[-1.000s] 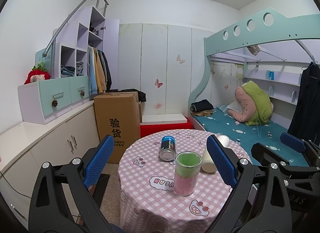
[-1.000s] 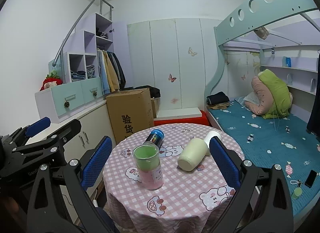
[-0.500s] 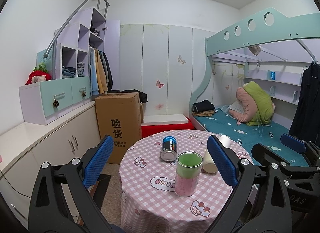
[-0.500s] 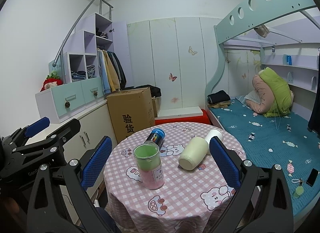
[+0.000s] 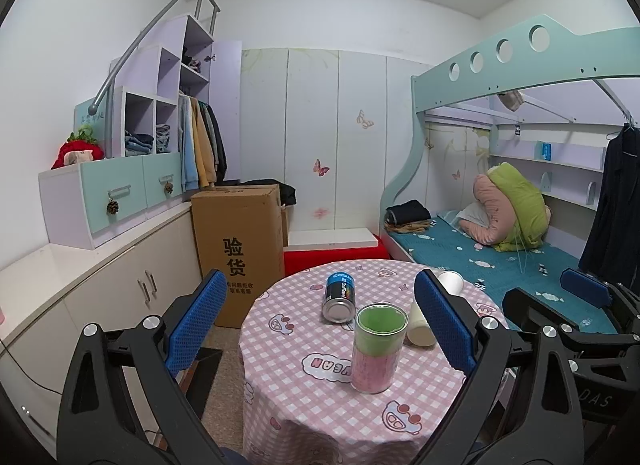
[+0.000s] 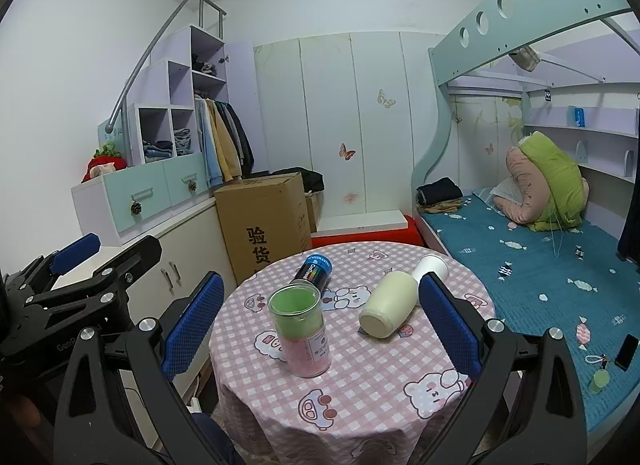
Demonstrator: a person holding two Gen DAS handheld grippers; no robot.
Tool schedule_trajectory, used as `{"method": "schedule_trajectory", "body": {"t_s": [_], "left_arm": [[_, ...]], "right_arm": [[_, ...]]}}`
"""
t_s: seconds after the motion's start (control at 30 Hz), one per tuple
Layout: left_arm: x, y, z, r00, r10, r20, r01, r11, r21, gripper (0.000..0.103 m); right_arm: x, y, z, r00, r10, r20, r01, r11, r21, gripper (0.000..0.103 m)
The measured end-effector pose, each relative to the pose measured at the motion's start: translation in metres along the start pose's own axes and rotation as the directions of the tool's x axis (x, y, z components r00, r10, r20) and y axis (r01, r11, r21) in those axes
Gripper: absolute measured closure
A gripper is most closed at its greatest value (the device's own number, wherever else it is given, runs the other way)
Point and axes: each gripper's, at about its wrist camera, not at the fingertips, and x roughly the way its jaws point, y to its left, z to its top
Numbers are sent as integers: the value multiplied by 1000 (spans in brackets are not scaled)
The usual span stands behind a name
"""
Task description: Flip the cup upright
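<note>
Basically lying on its side right of the upright green-and-pink jar (image 6: pixel 301 331): cream cup (image 6: pixel 387 303). Both spread wide, gripping nothing: left gripper (image 5: pixel 320 323), right gripper (image 6: pixel 320 323).

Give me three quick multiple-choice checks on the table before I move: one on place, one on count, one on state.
1. Where does the cream cup lie relative to the green-and-pink jar in the right wrist view?
A. To its right
B. To its left
C. Stacked on it

2. How many containers are on the round table?
A. One
B. Three
C. Five

3. What state is the cream cup in?
A. Standing upright
B. Lying on its side
C. Held in a hand-held gripper

Answers:
1. A, the cup sits right of the jar, apart from it.
2. B, there are the cup, the jar and a blue can.
3. B, it lies on the cloth with its flat base toward the camera; both the left hand-held gripper and the right hand-held gripper are open and empty.
</note>
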Motion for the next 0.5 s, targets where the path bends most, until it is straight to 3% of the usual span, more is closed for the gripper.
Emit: {"method": "schedule_trajectory", "body": {"t_s": [0.5], "left_arm": [[1,0,1,1000,4,4,-4,1000,0,8]], "right_arm": [[1,1,-1,1000,1,-1,-1,1000,0,9]]}}
